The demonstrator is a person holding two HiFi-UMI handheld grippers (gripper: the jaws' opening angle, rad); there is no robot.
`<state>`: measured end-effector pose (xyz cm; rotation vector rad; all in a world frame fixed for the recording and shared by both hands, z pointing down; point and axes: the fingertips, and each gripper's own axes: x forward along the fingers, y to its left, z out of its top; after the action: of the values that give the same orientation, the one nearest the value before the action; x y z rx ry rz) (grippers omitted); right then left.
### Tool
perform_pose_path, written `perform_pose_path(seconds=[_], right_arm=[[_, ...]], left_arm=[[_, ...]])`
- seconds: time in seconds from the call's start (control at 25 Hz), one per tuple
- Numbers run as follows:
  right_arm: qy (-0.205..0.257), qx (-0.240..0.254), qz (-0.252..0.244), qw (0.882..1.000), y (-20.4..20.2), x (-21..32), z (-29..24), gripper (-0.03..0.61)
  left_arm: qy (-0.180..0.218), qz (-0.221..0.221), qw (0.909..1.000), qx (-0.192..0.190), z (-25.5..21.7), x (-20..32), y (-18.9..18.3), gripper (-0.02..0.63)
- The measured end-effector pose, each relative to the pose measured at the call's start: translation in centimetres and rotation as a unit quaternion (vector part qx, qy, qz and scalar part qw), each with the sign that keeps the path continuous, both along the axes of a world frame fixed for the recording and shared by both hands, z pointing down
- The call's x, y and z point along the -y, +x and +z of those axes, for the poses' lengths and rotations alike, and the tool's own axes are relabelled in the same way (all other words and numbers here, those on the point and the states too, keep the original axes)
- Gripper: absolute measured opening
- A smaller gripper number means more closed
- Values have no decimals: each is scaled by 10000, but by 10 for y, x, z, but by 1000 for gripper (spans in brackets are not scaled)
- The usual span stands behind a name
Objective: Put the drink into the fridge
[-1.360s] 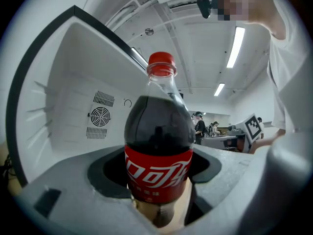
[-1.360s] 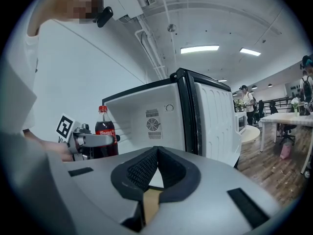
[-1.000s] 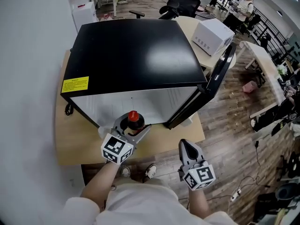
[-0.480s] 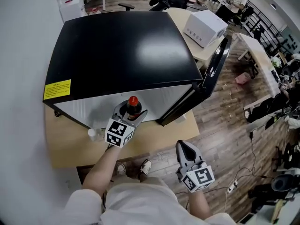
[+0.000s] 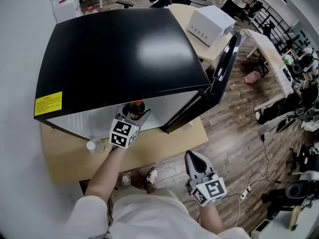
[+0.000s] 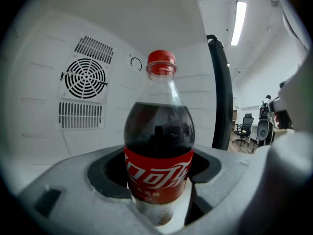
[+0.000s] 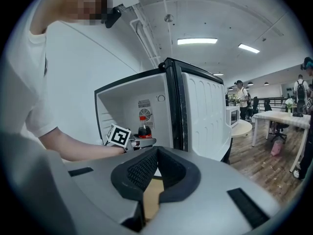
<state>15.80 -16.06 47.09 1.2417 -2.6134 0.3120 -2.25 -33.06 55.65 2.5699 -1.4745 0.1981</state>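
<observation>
The drink is a cola bottle (image 6: 159, 170) with a red cap and red label, standing upright between the jaws of my left gripper (image 6: 159, 190), which is shut on its lower body. In the head view the left gripper (image 5: 134, 118) holds the bottle (image 5: 135, 107) at the mouth of the black fridge (image 5: 119, 49), just under its top edge. The white inside with a round fan vent (image 6: 85, 77) fills the left gripper view. The fridge door (image 5: 224, 66) stands open at the right. My right gripper (image 5: 198, 164) hangs lower and nearer, shut and empty.
The fridge sits on a low wooden platform (image 5: 172, 142), where a small clear bottle (image 5: 93, 145) lies at the left. A white microwave (image 5: 209, 23) stands on a table behind the open door. Desks, chairs and people are farther off on the right.
The left gripper has carried the cola bottle forward and down, from in front of the fridge into its opening. The right gripper has stayed where it was.
</observation>
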Motion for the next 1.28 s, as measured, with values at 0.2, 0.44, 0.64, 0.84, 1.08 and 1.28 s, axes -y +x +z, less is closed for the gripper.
perform_pose_path(seconds=[0.2,0.44,0.64,0.84,1.08,1.28], right_arm=[[0,-55,112,9999,6,0,1,2],[-11,-80,364,9993,19,-2,0,2],[-17,-92,559,9984,29,-4,4,2],[-39,-107,655,9978,31,-8,6,2],[-44,-129,787,9968,36,-12,2,2],[-77,-149,880,9960,40,-16,5,2]], left_arm=[[53,-4,10000,-21,1,18,-1,322],[81,36,10000,-6,1,34,3,322],[71,161,9998,-15,7,41,8,322],[98,202,9997,20,8,46,13,323],[115,184,9998,3,7,50,12,324],[183,240,9995,45,8,52,14,324]])
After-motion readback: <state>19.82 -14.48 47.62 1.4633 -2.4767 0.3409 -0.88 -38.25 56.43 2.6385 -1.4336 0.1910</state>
